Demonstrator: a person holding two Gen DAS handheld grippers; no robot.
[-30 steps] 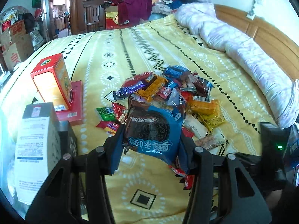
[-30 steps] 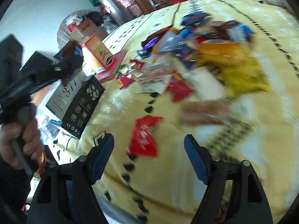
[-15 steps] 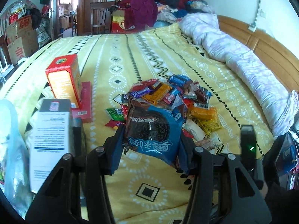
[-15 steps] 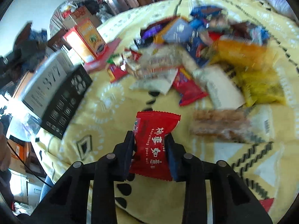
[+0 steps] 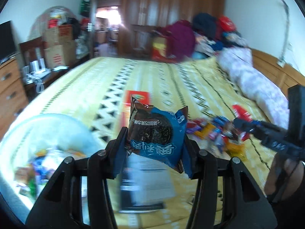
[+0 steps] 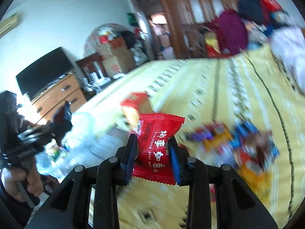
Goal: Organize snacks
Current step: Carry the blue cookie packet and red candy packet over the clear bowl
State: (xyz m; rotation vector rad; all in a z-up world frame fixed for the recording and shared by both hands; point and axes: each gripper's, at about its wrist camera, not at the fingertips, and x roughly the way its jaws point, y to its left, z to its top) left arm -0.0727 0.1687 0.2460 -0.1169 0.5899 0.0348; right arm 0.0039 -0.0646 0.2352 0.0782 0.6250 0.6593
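In the left wrist view, the left hand-held gripper [image 5: 155,145] is clamped on a blue cookie packet [image 5: 157,134], held upright above the bed [image 5: 91,87]. A clear plastic bag [image 5: 47,143] with snacks inside lies low to its left, very near; I judge this is the goal.

In the right wrist view, the right hand-held gripper [image 6: 153,153] has just closed and now pinches a red candy packet [image 6: 157,145], long axis upright. The same bag [image 6: 83,133] lies to its left, beyond the left one, so the left hand is nearer.
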